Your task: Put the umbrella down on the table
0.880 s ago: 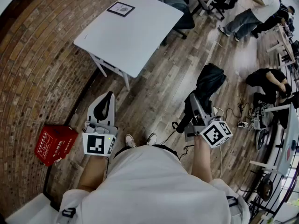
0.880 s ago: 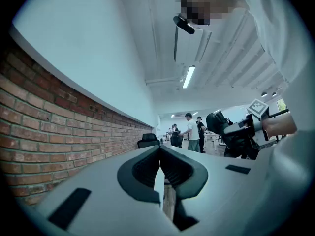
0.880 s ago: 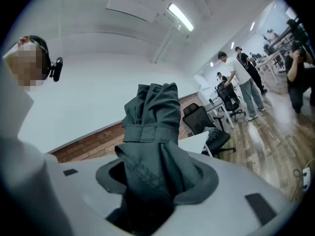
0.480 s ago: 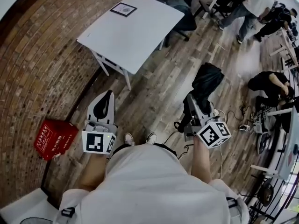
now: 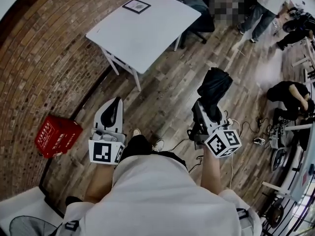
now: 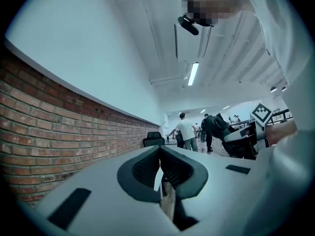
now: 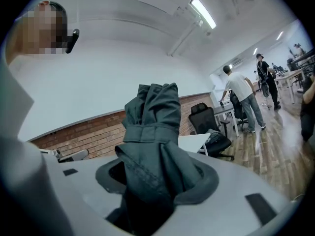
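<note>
A folded dark umbrella (image 5: 215,85) sticks out forward from my right gripper (image 5: 206,108), which is shut on its lower part. In the right gripper view the umbrella's strapped fabric (image 7: 150,132) fills the space between the jaws and hides the pads. My left gripper (image 5: 112,111) is held level at the left, shut with nothing in it; in the left gripper view its pads (image 6: 147,168) meet along a thin line. The white table (image 5: 147,26) stands ahead, beyond both grippers, beside the brick wall.
A framed printed sheet (image 5: 136,5) lies at the table's far end. A black office chair (image 5: 197,9) stands behind the table. A red crate (image 5: 56,136) sits on the floor at left. People stand at top right, one crouches at right (image 5: 288,92), and cables (image 5: 246,127) trail nearby.
The view has shifted a little toward the table, and one of the person's legs now swings forward. Both grippers keep their pose; the umbrella stays gripped. People at the top right have moved.
</note>
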